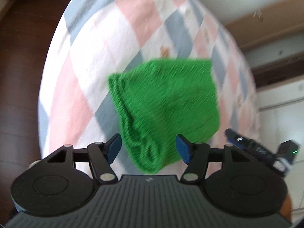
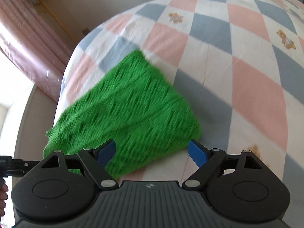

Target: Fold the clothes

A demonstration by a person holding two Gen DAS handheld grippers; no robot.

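Checked bedding in pink, grey-blue and white covers the bed (image 2: 237, 60) that carries everything, with a pink curtain (image 2: 28, 43) off to the left of the right hand-held gripper (image 2: 152, 152) and pale cupboard fronts (image 1: 281, 102) off to the right of the left hand-held gripper (image 1: 148, 148). The green knitted garment (image 2: 125, 110) lies on the bedding as a compact, already doubled-over shape directly ahead of both tools, its near corner reaching in between the blue pads. Both hand-held grippers stand with their fingers spread wide and nothing pinched; whether any pad touches the knit cannot be told, since both views are smeared by motion. The main risk, as I judge it, is that a closing pinch catches only the top layer of the thick knit, or gathers the bedding underneath with it, so the fold peels apart or the cover gets dragged up. The ribbed edge (image 1: 133, 133) nearest the left tool looks bunched, and a grab there could twist the fold out of square. The two tools are near each other, the right one showing at the right margin of the left view, so a crossing move could knock them together. Beyond the garment, ahead of and to the right of the right tool, the bed offers plenty of open bedding. To that tool's left the mattress edge (image 2: 62, 87) is close to the garment's far-left side, so a push that way could slide the knit off.
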